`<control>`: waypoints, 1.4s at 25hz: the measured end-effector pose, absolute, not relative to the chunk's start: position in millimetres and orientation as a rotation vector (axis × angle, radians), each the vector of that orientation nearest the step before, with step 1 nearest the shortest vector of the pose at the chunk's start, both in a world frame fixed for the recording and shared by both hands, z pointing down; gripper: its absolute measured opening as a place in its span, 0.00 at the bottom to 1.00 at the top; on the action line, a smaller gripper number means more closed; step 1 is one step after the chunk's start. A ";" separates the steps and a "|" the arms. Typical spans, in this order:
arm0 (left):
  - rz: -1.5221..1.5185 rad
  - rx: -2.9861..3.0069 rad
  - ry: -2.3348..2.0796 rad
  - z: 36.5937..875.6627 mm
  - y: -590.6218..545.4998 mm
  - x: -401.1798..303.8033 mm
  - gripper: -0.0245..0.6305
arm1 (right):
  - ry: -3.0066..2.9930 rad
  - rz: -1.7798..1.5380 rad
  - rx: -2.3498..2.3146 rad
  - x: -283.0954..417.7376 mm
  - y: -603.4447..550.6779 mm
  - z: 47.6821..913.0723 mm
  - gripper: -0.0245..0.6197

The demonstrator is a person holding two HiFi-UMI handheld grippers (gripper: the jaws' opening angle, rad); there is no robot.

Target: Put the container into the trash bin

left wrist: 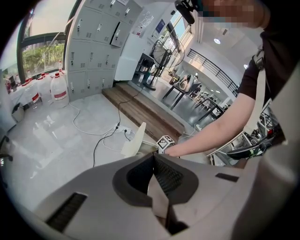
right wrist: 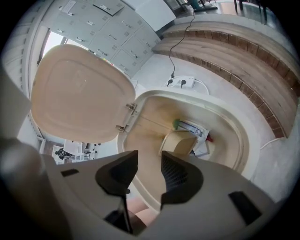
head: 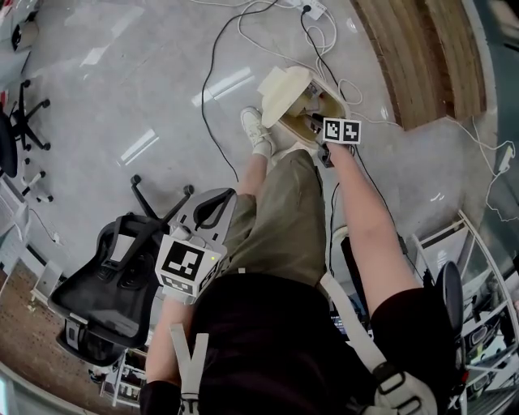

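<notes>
The beige trash bin (head: 334, 100) stands on the floor ahead of my foot, its lid (head: 284, 87) tipped up. In the right gripper view I look straight into the bin (right wrist: 234, 126), with the lid (right wrist: 79, 93) at the left. A beige container (right wrist: 180, 142) lies at the bottom beside some wrappers. My right gripper (right wrist: 149, 157) hangs above the bin's mouth, open, with nothing between its jaws. The head view shows it (head: 318, 126) at the bin's rim. My left gripper (head: 212, 209) stays low at my left side, shut and empty (left wrist: 153, 157).
A black office chair (head: 113, 284) stands at my left. Cables (head: 212, 65) run over the grey floor to a power strip (head: 312, 10). A wooden step (head: 422, 57) lies behind the bin. Shelving (head: 478, 275) is at my right. Lockers (left wrist: 93, 42) and water bottles (left wrist: 58, 86) line the far wall.
</notes>
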State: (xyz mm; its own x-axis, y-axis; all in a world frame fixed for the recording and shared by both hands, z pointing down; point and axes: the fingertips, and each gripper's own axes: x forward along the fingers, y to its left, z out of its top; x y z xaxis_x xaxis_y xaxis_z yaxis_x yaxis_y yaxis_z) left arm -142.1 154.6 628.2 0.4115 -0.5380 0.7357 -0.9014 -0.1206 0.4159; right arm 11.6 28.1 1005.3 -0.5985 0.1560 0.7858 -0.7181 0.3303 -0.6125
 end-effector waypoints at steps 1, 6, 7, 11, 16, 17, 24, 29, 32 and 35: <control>0.519 1.791 -1.248 627.7 154.7 -141.8 0.05 | -1.793 1.374 0.505 12.0 28.3 1004.8 0.28; 0.516 1.789 -1.261 624.7 155.1 -140.6 0.05 | -1.795 1.367 0.495 13.7 30.7 1001.7 0.28; 0.516 1.790 -1.263 624.0 154.6 -140.1 0.05 | -1.796 1.363 0.492 14.4 30.7 1001.1 0.28; 0.517 1.803 -1.267 620.4 150.4 -138.0 0.05 | -1.797 1.357 0.496 16.0 27.0 997.2 0.28; 0.511 1.816 -1.276 611.7 143.7 -134.1 0.05 | -1.808 1.360 0.490 18.4 25.0 985.6 0.26; 0.509 1.818 -1.279 610.4 142.3 -133.0 0.05 | -1.812 1.360 0.490 19.2 24.3 983.2 0.25; 0.499 1.834 -1.294 599.4 132.7 -127.2 0.05 | -1.867 1.327 0.482 17.8 16.9 954.1 0.13; 0.433 1.849 -1.307 585.0 118.2 -122.5 0.05 | -1.903 1.318 0.474 17.5 14.6 927.5 0.08; 0.409 1.851 -1.320 578.4 108.8 -123.6 0.05 | -1.923 1.327 0.468 17.3 12.4 912.1 0.08; 0.416 1.867 -1.331 571.8 102.4 -123.1 0.05 | -1.941 1.327 0.470 20.3 10.2 894.6 0.07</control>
State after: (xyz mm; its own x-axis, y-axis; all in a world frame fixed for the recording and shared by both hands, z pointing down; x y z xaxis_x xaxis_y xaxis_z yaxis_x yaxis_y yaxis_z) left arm -123.1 102.4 571.8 0.3953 -0.6430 0.6560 -0.9022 -0.1377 0.4087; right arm 20.3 10.2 894.6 -0.6695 0.0991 0.7362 -0.6501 0.4014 -0.6452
